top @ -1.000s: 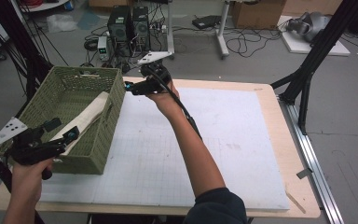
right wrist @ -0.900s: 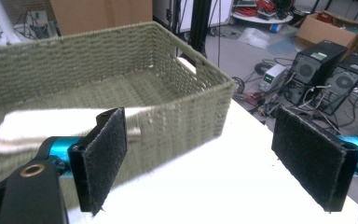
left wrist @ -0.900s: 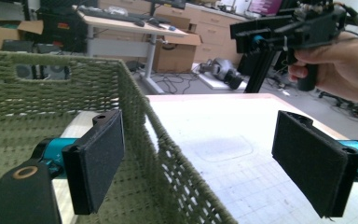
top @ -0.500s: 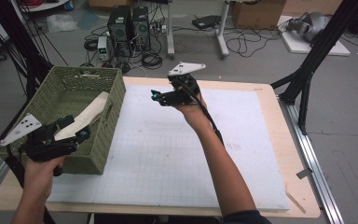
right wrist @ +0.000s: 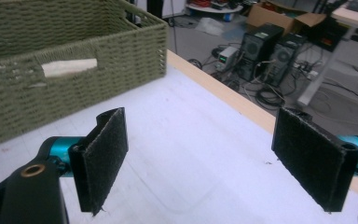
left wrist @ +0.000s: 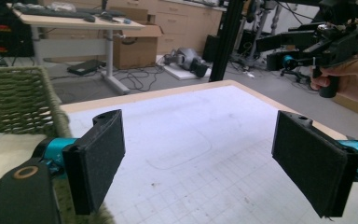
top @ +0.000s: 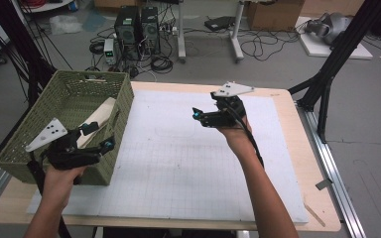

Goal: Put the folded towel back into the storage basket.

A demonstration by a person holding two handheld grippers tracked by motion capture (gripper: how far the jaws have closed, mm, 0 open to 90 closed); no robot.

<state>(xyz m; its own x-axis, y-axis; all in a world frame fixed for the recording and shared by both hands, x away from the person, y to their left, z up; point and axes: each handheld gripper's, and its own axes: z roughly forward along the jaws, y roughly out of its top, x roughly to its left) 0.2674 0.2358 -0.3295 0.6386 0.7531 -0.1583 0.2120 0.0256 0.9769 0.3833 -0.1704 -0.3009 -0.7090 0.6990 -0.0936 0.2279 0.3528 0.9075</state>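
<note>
**Both grippers wide open, nothing held**

Nearest to me, the left gripper (top: pixel 95 140) hangs at the near right corner of the green woven basket (top: pixel 32 144), gripped by the person's left hand (top: pixel 62 173). Its fingers (left wrist: pixel 98 158) stand spread wide with bare air between the pads; they hold nothing. In the left gripper view one finger sits just above the basket's rim, the other out over the white gridded mat (top: pixel 178 168) that covers the tabletop (top: pixel 322 198).

Inside the basket lies a pale, flat, elongated object (top: pixel 98 118), cream in colour. Its long axis runs diagonally, the near end towards the left gripper, the far end pointing away towards the basket's far right corner and propped against the right wall. Whether the gripper touches it I cannot tell. A sliver of it shows through the basket's handle slot (right wrist: pixel 69 67) in the right gripper view.

Farther off, the right gripper (top: pixel 201 115) is held above the mat's middle, well apart from the basket, pointing left towards it. Its fingers (right wrist: pixel 100 156) are likewise fully spread and empty.
</note>
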